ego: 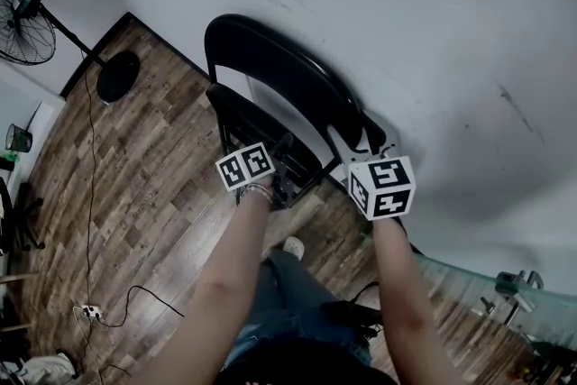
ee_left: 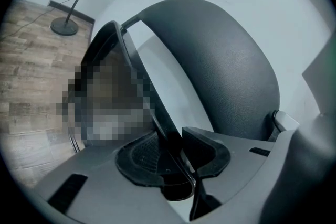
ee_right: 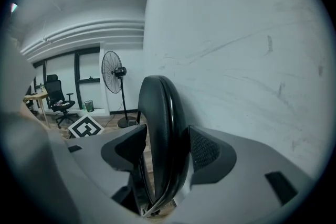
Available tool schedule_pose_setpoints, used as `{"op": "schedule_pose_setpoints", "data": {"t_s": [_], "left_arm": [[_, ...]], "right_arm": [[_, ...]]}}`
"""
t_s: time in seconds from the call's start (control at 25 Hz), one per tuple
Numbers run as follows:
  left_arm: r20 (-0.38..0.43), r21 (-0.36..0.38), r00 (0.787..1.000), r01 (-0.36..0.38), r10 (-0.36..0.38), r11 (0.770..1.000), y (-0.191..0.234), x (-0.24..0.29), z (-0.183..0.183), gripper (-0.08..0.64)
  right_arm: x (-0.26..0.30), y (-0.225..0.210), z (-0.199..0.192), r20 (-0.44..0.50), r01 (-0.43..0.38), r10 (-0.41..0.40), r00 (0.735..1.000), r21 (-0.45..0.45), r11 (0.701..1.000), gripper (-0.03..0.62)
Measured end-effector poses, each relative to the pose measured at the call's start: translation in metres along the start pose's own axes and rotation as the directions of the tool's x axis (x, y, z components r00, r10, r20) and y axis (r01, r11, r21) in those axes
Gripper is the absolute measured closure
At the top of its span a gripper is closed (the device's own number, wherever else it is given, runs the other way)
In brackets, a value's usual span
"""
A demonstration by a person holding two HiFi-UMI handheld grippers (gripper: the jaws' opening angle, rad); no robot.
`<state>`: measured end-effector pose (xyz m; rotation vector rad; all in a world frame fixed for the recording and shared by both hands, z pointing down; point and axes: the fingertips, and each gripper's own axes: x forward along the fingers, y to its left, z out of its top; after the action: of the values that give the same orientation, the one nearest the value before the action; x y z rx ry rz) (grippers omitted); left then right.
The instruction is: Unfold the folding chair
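A black folding chair stands folded against the white wall (ego: 406,13). Its padded backrest (ego: 270,59) is uppermost, with the seat (ego: 257,126) tilted up in front of it. My left gripper (ego: 287,160) is shut on the seat's thin front edge (ee_left: 142,81); in the left gripper view that edge runs between the pads of the gripper (ee_left: 176,149), and the backrest (ee_left: 226,65) curves behind. My right gripper (ego: 361,140) reaches the backrest's right side. In the right gripper view the backrest (ee_right: 160,123) stands edge-on between the pads of the gripper (ee_right: 165,152), both touching it.
A standing fan (ego: 22,9) with a round base (ego: 117,75) is at the left by the wall. A cable and power strip (ego: 90,311) lie on the wood floor. The person's legs and shoe (ego: 293,246) are below the chair. A glass tabletop (ego: 505,302) is at bottom right.
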<state>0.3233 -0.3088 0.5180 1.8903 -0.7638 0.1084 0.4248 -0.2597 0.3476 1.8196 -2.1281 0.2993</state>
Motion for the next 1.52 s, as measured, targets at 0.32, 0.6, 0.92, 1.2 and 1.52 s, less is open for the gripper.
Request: {"op": "schedule_pose_setpoints", "data": {"t_s": [0.32,0.6,0.92,1.2,1.52], "left_arm": [[-0.009,-0.001,1.000,0.006,-0.006,1.000,0.007,-0.026,-0.007,0.437],[-0.034,-0.001,0.999,0.002,-0.002,1.000,0.016,-0.053,-0.014,0.428],[-0.058,-0.020,0.998,0.005,-0.007,1.000,0.026,-0.084,-0.021,0.423],[-0.072,-0.040,0.997,0.011,-0.014,0.999,0.041,-0.119,-0.034,0.417],[-0.052,-0.063,0.998,0.040,-0.044,0.997,0.053,-0.147,-0.040,0.419]], "right_arm": [[0.005,0.035,0.035,0.056,-0.019,0.026,0.998,-0.111,0.994,0.339],[0.006,0.072,0.068,0.069,0.004,0.011,0.998,-0.216,0.976,0.364],[-0.002,0.113,0.071,-0.006,-0.003,0.001,1.000,-0.329,0.944,0.395],[-0.013,0.136,0.067,-0.022,0.017,-0.026,0.999,-0.342,0.940,0.397],[-0.023,0.163,0.064,0.000,0.004,-0.004,1.000,-0.292,0.956,0.404]]}}
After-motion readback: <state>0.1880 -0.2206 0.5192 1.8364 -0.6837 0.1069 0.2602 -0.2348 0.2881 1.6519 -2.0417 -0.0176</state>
